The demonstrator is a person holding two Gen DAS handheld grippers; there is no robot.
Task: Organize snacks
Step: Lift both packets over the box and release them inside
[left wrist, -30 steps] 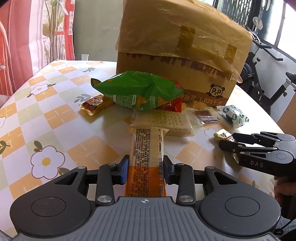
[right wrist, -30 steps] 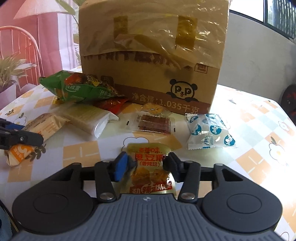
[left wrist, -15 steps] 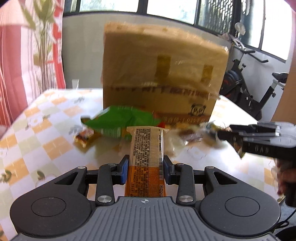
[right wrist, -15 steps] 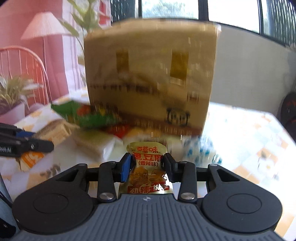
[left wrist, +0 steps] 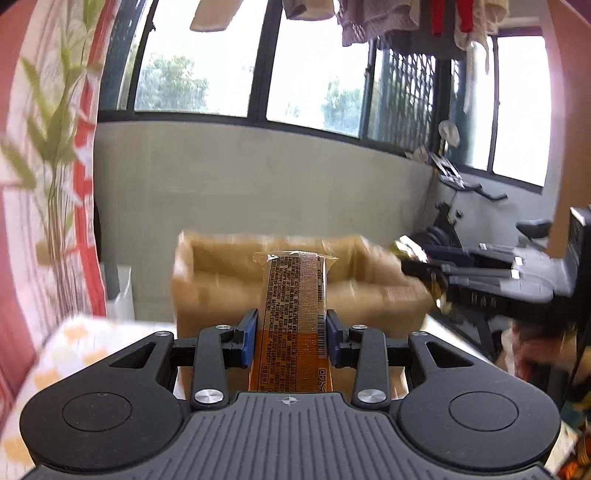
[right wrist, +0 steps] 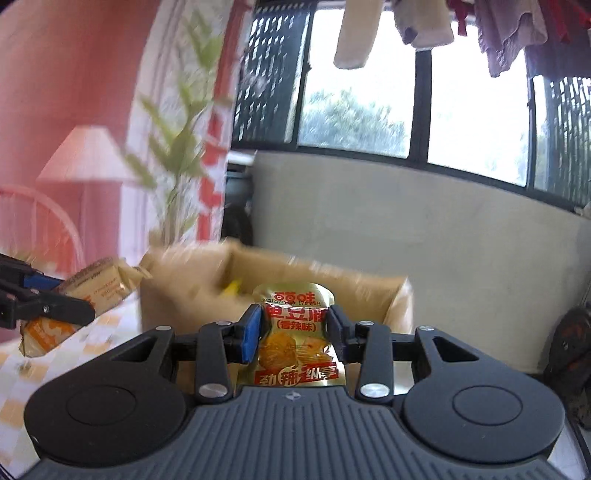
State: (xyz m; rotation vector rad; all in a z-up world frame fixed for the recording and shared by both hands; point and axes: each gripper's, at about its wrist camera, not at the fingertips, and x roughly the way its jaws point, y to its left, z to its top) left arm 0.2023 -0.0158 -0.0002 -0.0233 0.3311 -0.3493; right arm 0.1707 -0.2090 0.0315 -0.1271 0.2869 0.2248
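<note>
My left gripper is shut on a long orange and tan wafer pack that sticks up and forward between the blue pads. My right gripper is shut on a small gold and orange tofu snack pouch. Both are held high, level with the open top of the brown cardboard box, which stands just ahead. In the right wrist view the box shows something yellow inside. The right gripper with its pouch shows at the right of the left wrist view; the left gripper with the wafer pack shows at the left.
The flower-patterned tablecloth lies below at the left. A grey wall and windows with hanging laundry are behind the box. An exercise bike stands at the right. A plant and red curtain are at the left.
Both grippers have risen from the table with their snacks, from in front of the box's side to the height of its open top. The other snacks on the table have dropped out of view.
</note>
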